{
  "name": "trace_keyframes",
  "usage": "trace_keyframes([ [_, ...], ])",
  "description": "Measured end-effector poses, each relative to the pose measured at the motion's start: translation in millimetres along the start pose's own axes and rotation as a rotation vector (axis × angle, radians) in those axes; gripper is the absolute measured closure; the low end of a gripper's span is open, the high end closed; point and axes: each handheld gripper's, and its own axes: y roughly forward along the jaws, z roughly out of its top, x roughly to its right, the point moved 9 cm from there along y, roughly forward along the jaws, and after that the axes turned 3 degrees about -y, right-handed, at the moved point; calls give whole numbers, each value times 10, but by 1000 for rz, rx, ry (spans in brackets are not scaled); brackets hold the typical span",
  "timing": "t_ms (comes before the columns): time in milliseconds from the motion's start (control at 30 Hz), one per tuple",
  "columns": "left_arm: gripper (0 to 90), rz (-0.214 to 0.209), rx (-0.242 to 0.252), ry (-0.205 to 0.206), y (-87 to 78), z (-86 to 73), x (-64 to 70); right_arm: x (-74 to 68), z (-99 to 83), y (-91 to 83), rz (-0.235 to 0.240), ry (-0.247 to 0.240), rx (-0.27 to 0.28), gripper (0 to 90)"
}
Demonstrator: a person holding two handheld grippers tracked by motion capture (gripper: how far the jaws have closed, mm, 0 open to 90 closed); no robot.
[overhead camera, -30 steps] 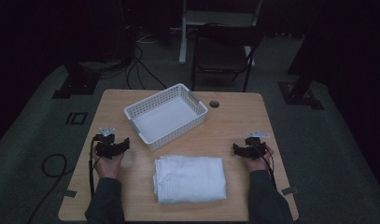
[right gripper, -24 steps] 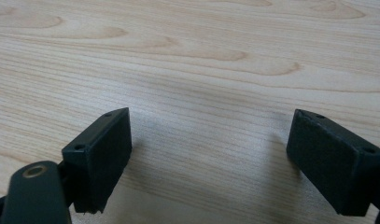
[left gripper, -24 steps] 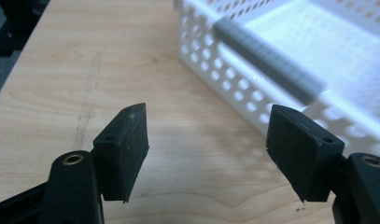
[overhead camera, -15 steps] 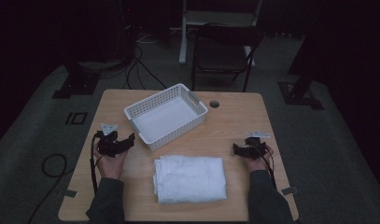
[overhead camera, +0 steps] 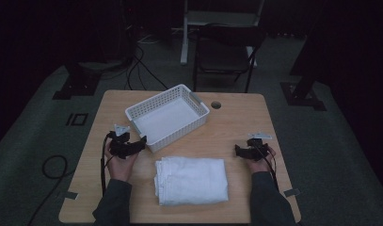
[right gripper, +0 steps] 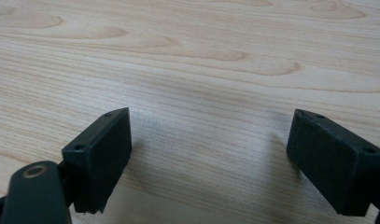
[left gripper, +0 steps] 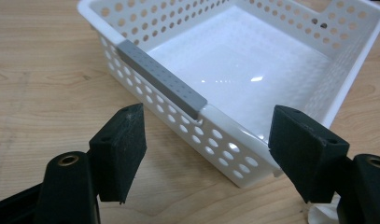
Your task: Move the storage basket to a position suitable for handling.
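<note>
White perforated plastic basket [overhead camera: 167, 117] standing at the far-left middle of the pale wooden table [overhead camera: 236, 122], set at an angle, nothing inside, a grey strip [left gripper: 162, 77] clipped along its near rim. Left gripper [overhead camera: 141, 141] held just beside the basket's near-left corner, jaws spread wide; in the left gripper view [left gripper: 206, 135] the two black pads frame that corner of the basket without touching it, nothing between them. Folded white towel [overhead camera: 191, 180] lying flat at the near middle of the table, just near of the basket, between the two forearms and apart from both grippers. Right gripper [overhead camera: 237, 150] low over bare wood at the right of the table, near the towel's far-right corner but clear of it, jaws pointing left; in the right gripper view [right gripper: 208, 154] jaws likewise wide apart, only wood grain between them. Round cable hole [overhead camera: 216, 104] in the tabletop just right of the basket. Dark folding chair [overhead camera: 225, 52] beyond the far edge.
</note>
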Motion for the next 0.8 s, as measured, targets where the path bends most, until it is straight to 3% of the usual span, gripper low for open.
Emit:
trace_keyframes([
  [400, 278, -8, -36, 23, 133, -30, 103, 1, -2, -2, -2, 1, 0, 141],
  [633, 361, -23, -54, 35, 186, -44, 149, 1, -5, -5, -4, 3, 0, 141],
  [800, 404, -1, -54, 31, 188, -31, 145, 1, -5, -5, -4, 4, 0, 141],
])
